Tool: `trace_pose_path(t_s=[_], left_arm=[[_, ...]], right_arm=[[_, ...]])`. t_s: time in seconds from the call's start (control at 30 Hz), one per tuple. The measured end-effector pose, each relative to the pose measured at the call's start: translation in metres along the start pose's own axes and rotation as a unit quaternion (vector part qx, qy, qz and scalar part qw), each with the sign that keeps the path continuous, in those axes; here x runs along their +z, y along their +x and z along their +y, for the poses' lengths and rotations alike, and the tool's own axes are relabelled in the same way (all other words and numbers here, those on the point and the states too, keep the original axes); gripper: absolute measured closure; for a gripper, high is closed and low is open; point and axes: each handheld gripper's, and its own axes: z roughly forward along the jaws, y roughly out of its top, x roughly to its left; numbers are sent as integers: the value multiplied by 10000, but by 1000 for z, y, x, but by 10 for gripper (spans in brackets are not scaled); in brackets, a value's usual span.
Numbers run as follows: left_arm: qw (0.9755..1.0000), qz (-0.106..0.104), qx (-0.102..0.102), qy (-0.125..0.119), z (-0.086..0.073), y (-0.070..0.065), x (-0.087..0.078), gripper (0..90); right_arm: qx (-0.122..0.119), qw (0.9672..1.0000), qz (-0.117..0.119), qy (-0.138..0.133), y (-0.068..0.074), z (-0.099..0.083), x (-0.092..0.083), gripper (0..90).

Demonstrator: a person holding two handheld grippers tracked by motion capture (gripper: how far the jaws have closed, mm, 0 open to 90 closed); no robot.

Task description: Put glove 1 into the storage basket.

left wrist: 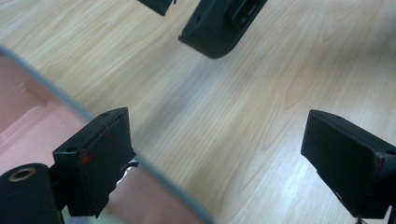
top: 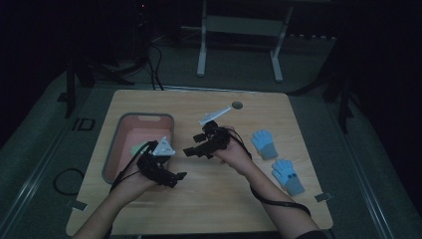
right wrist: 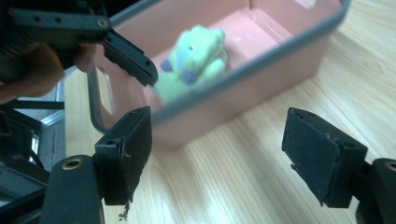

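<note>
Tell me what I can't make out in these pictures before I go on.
- Green glove in the pink bin: blurred in the right gripper view, lower part behind the bin's rim; in the high view largely behind the left tool.
- Blue gloves: too small and dim in the high view for detail.
- Right tool: cut off by the top edge in the left gripper view.

Two blue gloves [top: 276,159] on wooden table [top: 199,209]

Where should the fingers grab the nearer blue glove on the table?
Probably the grey cuff of the nearer blue knitted glove, coming straight down from above. It lies flat on the light wooden table with the cuff toward the person, apart from the farther blue glove. The cuff looks like the narrowest part, so the open right gripper could likely pinch across it.
</note>
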Motion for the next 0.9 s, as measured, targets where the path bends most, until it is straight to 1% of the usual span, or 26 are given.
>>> trace_pose_path(t_s=[0.07, 0.1, 0.17, 0.27, 0.3, 0.33, 0.37, 0.4, 0.47, 0.53, 0.57, 0.67, 0.73, 0.83, 0.87, 0.9], left_arm=[[9999, -61, 4, -83, 2, -5, 5, 92], [9999, -93, 47, -90, 3, -6, 6, 91], [9998, -82, 118, -164, 5, -12, 12, 85], [9990, -238, 85, -377, 8, -16, 18, 85], [9988, -237, 112, -402, 8, -17, 20, 86], [9988, -215, 147, -425, 9, -19, 23, 86], [9985, -216, 181, -460, 10, -22, 26, 85], [9984, -238, 178, -483, 10, -24, 29, 85], [9980, -291, 214, -527, 10, -28, 35, 85], [9977, -346, 240, -523, 9, -33, 42, 85], [9976, -376, 234, -535, 8, -34, 46, 85], [9972, -517, 248, -489, 5, -40, 57, 86], [9971, -506, 349, -456, 2, -44, 64, 86], [9966, -570, 362, -474, -2, -47, 71, 86], [9962, -588, 377, -519, -4, -48, 74, 86], [9956, -637, 371, -575, -6, -48, 76, 87]], right_arm=[[-3, 10000, -31, 28, -2, -6, -4, 222], [13, 10000, -29, 23, -4, -9, -6, 221], [8, 9999, -108, 27, -5, -15, -10, 220], [-42, 9998, -202, 4, -8, -25, -16, 212], [-53, 9997, -232, -6, -10, -31, -20, 211], [-53, 9997, -232, -6, -10, -31, -20, 211], [-56, 9996, -280, -15, -11, -34, -22, 210], [-65, 9994, -336, -16, -13, -37, -25, 209], [-71, 9993, -356, -20, -15, -44, -30, 196], [-102, 9991, -400, -33, -16, -50, -34, 187], [-126, 9989, -441, 6, -17, -54, -36, 183], [-132, 9985, -536, 30, -18, -64, -39, 151], [-166, 9980, -613, 72, -19, -74, -42, 149], [-156, 9979, -627, 76, -22, -87, -47, 140], [-161, 9979, -622, 57, -24, -90, -48, 139], [-106, 9978, -658, 51, -26, -95, -50, 139]])
